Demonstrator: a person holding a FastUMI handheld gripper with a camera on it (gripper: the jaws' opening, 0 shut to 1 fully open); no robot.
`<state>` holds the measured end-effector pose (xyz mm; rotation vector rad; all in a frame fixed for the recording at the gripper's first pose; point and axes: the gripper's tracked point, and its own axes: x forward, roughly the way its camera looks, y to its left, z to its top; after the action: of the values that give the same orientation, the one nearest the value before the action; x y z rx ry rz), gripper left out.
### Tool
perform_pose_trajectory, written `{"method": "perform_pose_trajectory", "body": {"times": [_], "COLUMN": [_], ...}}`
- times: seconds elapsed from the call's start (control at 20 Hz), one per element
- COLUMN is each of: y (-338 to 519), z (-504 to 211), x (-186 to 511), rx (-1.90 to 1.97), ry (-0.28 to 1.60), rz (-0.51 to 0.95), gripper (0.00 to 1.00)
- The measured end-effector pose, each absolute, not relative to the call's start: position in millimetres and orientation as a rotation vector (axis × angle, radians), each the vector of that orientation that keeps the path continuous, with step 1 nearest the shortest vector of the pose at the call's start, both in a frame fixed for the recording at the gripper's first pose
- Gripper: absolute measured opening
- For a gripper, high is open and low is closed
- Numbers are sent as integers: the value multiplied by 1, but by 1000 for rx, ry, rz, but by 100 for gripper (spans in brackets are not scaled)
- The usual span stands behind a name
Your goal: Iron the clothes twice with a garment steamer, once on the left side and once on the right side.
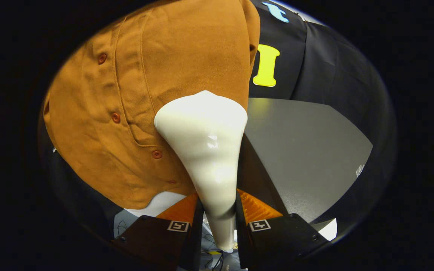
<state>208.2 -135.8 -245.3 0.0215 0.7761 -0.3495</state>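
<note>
A cream-white garment steamer (207,150) stands between my fingers, its narrow handle pinched by both pads and its wide head flaring out ahead. My gripper (219,210) is shut on that handle. The steamer head rests against a brown button-up shirt (156,86) that hangs just beyond the fingers. The head lies on the shirt panel right of the button row (115,117), near that side's edge and low on the garment. The face of the head is hidden against the cloth.
A grey table top (307,150) spreads to the right of the steamer, behind the shirt's edge. Black booth cloth (315,67) hangs behind it. Below the shirt hem a white surface (160,203) and some cables show.
</note>
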Motion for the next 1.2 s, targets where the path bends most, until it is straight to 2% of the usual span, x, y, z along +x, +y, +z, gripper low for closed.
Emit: {"method": "perform_pose_trajectory", "body": {"times": [0.65, 1.2], "y": [-70, 22], "z": [-66, -37], "x": [213, 230], "rx": [-19, -29], "ry": [354, 260], "rz": [-248, -105], "gripper": [43, 43]}}
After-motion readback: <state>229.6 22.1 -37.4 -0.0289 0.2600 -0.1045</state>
